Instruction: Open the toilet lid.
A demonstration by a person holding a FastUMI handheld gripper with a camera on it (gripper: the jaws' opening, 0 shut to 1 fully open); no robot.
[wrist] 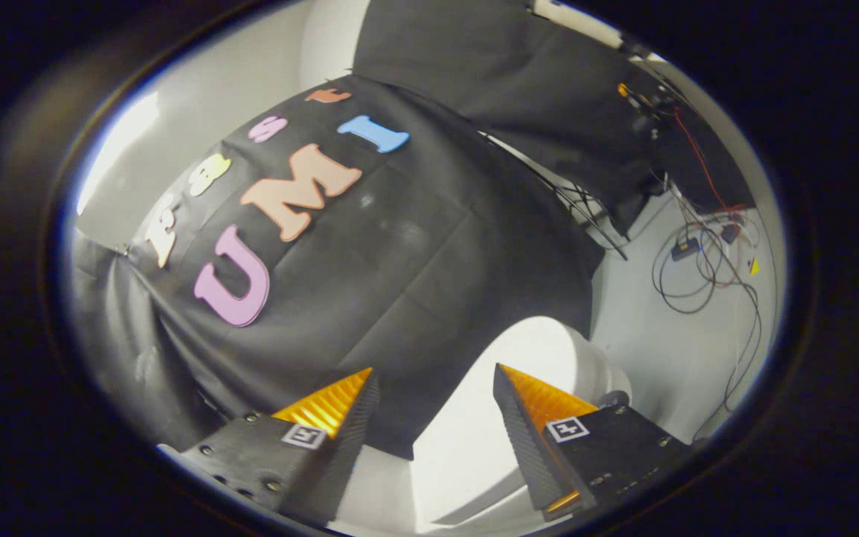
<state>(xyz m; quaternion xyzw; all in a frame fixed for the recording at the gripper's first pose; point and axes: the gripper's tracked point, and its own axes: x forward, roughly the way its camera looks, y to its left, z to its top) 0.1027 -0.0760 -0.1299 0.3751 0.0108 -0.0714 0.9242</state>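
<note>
Hidden: much of the toilet lid (526, 350) lies behind the fingers and under the hanging black cloth (400, 283); hinge and bowl cannot be made out.
Toilet lid: smooth, white, rounded, seen between and just beyond the fingers, whether raised or down is unclear.
Gripper (435, 377): fingers spread wide, nothing between them, not touching the lid.
Beyond: loose cables (705, 261) on the pale floor (668, 350).

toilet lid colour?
White, plain; the toilet lid shows in the gripper view, beyond the open gripper.
</note>
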